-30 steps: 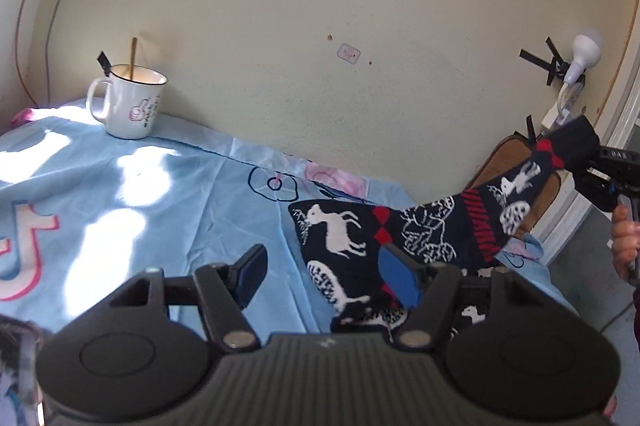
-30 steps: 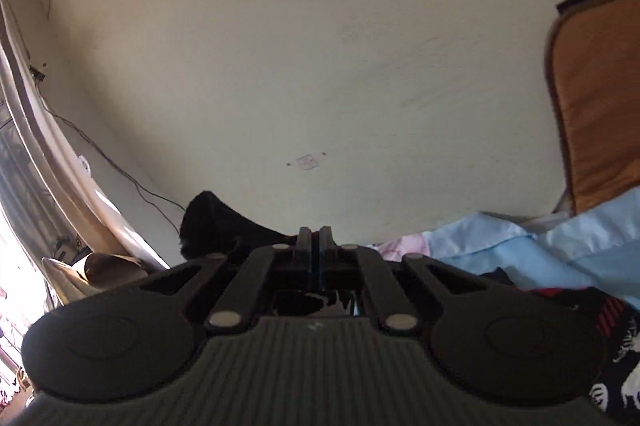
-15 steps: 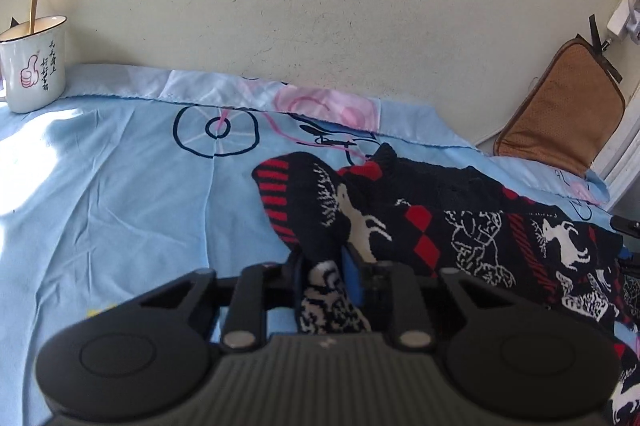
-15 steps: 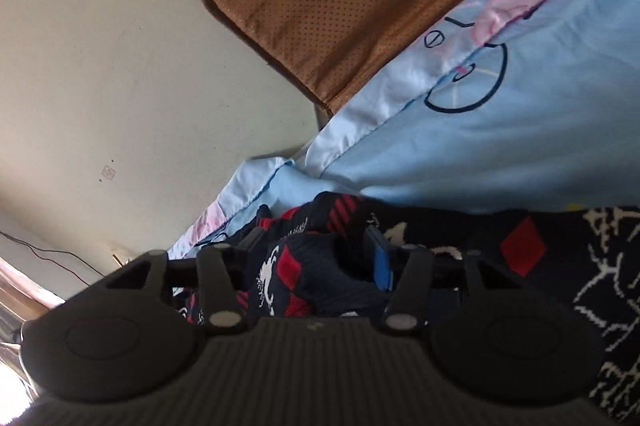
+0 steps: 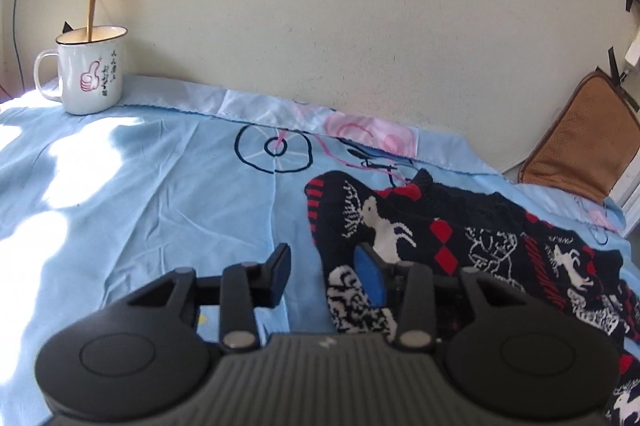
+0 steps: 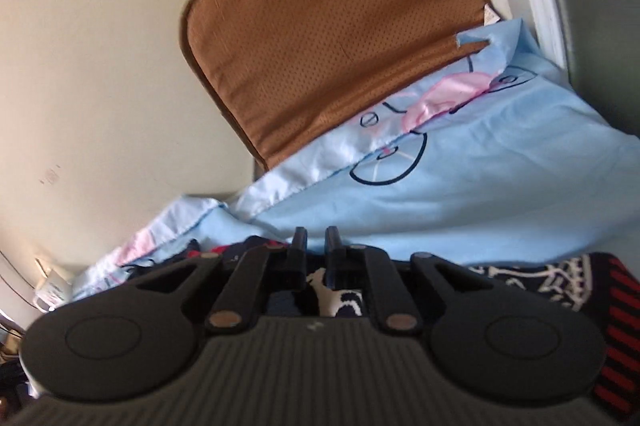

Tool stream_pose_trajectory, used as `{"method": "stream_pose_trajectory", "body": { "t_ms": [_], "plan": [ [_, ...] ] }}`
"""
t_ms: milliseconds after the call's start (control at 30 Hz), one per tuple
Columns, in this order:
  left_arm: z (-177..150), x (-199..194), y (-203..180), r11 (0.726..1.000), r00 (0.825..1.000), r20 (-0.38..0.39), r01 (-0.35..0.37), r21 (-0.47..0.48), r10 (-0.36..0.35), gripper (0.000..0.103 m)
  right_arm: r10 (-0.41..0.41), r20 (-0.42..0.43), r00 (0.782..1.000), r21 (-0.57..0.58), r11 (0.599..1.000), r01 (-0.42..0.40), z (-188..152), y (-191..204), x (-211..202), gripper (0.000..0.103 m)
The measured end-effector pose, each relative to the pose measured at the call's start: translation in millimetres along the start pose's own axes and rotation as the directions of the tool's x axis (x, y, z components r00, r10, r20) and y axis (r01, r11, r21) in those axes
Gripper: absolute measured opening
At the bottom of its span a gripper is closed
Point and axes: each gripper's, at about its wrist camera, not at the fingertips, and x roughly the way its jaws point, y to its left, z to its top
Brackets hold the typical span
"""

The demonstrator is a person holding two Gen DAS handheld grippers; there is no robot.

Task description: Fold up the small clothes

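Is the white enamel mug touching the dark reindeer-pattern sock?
Apart. The left wrist view shows the mug far left, with bare blue sheet before the sock.

Lighting: daylight, blown-out sun patches on blue sheet [image 5: 168,194], left edge. Fisheye curvature at borders. Right wrist view soft, slightly motion-blurred.

A light-blue printed bedsheet [image 5: 168,194] carries three things — a patterned sock [image 5: 460,226], a mug [image 5: 90,74], a brown cushion [image 5: 580,150].
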Motion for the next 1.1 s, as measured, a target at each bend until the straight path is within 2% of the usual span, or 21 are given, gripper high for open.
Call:
{"method": "stream_pose_trajectory", "body": {
  "t_ms": [67, 100, 233, 333, 433, 500, 533, 600, 700, 733, 767, 833, 900, 1000, 1067, 1100],
  "plan": [
    [4.6, -9.3, -1.6, 0.999, 0.999, 0.03, 0.041, -0.03, -0.04, 0.043, 0.001, 0.052, 0.999, 0.026, 1.0, -0.002, -4.5, -13.8, -45.5, 0.035],
    [6.3, -11.1, -5.8, 0.997, 0.997, 0.039, 0.065, -0.03, -0.064, 0.045, 0.002, 0.07, 0.998, 0.049, 0.999, -0.005, -9.3, -22.1, -65.8, 0.038],
    [2.2, -1.8, -47.3, 0.983, 0.983, 0.031, 0.181, 0.023, -0.181, 0.057, -0.005, 0.097, 0.995, 0.152, 0.988, -0.01, -38.0, -53.4, -124.3, 0.038],
    [-9.1, 17.5, -80.2, 0.97, 0.971, -0.004, 0.237, 0.058, -0.238, 0.059, -0.022, 0.106, 0.994, 0.272, 0.962, -0.008, -66.0, -67.6, -150.3, 0.039],
    [-21.0, 41.8, -101.1, 0.957, 0.957, -0.065, 0.286, 0.05, -0.283, 0.059, -0.045, 0.129, 0.991, 0.376, 0.927, -0.007, -81.6, -83.6, -155.1, 0.039],
    [-34.0, 57.2, -107.8, 0.954, 0.954, -0.09, 0.292, 0.066, -0.286, 0.059, -0.034, 0.127, 0.991, 0.464, 0.885, -0.029, -85.6, -96.2, -148.5, 0.039],
    [-38.7, 57.1, -108.5, 0.954, 0.957, -0.063, 0.289, 0.08, -0.285, 0.059, -0.034, 0.126, 0.991, 0.491, 0.87, -0.033, -85.3, -101.8, -143.2, 0.039],
    [-38.7, 54.7, -107.0, 0.95, 0.954, -0.06, 0.299, 0.089, -0.295, 0.059, -0.059, 0.125, 0.99, 0.539, 0.842, -0.018, -81.0, -112.5, -128.2, 0.04],
    [-37.7, 55.2, -96.4, 0.946, 0.946, -0.064, 0.32, 0.051, -0.317, 0.057, -0.091, 0.156, 0.984, 0.592, 0.805, -0.019, -67.2, -129.1, -103.8, 0.04],
    [-37.4, 54.8, -94.9, 0.945, 0.945, -0.063, 0.323, 0.045, -0.32, 0.057, -0.12, 0.154, 0.981, 0.59, 0.808, 0.007, -60.7, -133.4, -96.3, 0.04],
    [-37.0, 54.4, -94.5, 0.946, 0.945, -0.062, 0.323, 0.042, -0.32, 0.056, -0.135, 0.157, 0.978, 0.583, 0.812, 0.018, -54.1, -137.2, -89.1, 0.035],
    [-37.3, 53.3, -93.9, 0.945, 0.945, -0.059, 0.324, 0.039, -0.322, 0.056, -0.16, 0.161, 0.974, 0.582, 0.812, 0.037, -41.3, -136.2, -80.7, 0.012],
    [-36.8, 52.4, -89.2, 0.94, 0.939, -0.052, 0.34, 0.015, -0.339, 0.056, -0.148, 0.21, 0.967, 0.523, 0.852, 0.017, -20.7, -119.3, -78.1, 0.01],
    [-34.1, 46.1, -71.7, 0.915, 0.917, 0.007, 0.398, -0.061, -0.398, 0.057, -0.079, 0.27, 0.959, 0.313, 0.95, -0.01, 18.1, -55.1, -70.5, 0.01],
    [-29.8, 36.5, -57.2, 0.9, 0.905, 0.081, 0.424, -0.105, -0.417, 0.058, -0.022, 0.282, 0.959, 0.134, 0.991, -0.016, 36.8, 4.0, -57.7, 0.01],
    [-28.0, 31.4, -49.5, 0.892, 0.899, 0.115, 0.436, -0.123, -0.423, 0.058, 0.017, 0.28, 0.96, 0.046, 0.998, -0.032, 41.8, 35.2, -49.1, 0.009]
  ]
}}
